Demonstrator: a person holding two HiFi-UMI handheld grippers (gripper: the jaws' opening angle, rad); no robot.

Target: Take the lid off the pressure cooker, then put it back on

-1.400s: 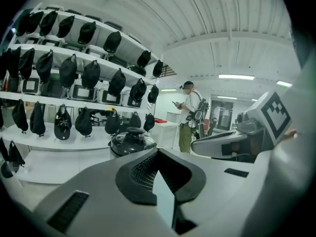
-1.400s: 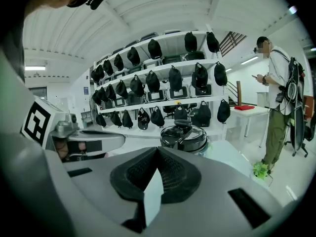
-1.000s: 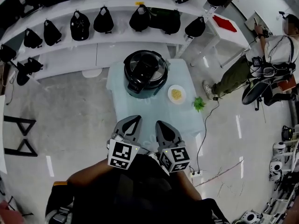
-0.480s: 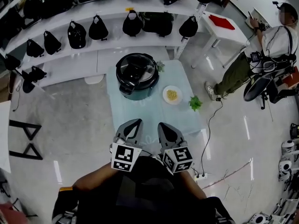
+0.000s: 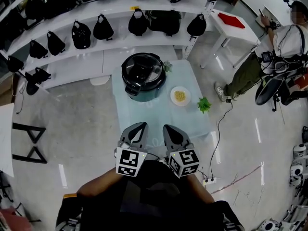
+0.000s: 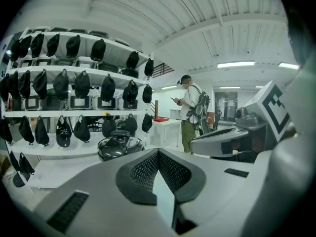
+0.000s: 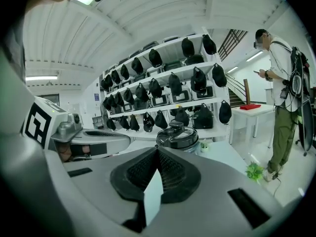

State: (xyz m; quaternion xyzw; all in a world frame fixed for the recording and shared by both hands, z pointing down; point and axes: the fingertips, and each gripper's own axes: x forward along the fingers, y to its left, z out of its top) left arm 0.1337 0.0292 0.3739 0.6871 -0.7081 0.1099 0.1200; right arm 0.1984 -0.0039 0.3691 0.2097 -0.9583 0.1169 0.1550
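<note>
Black lid (image 5: 143, 70) sits on the pressure cooker (image 5: 144, 96) at the far end of the pale table (image 5: 159, 121). That fits a lid never lifted or one already put back; we can't tell which. Left gripper (image 5: 138, 129) & right gripper (image 5: 168, 131) hang at the near edge, well apart from the cooker, both w/ jaws pressed together, nothing btwn them. Risks if more lid work comes, as we judge:
- Shut jaws would only shove the pot.
- A reach along the right side could clip the plate (image 5: 180, 96) of food or the small plant (image 5: 204, 104).
- A one-sided grip could tilt the lid.
</note>
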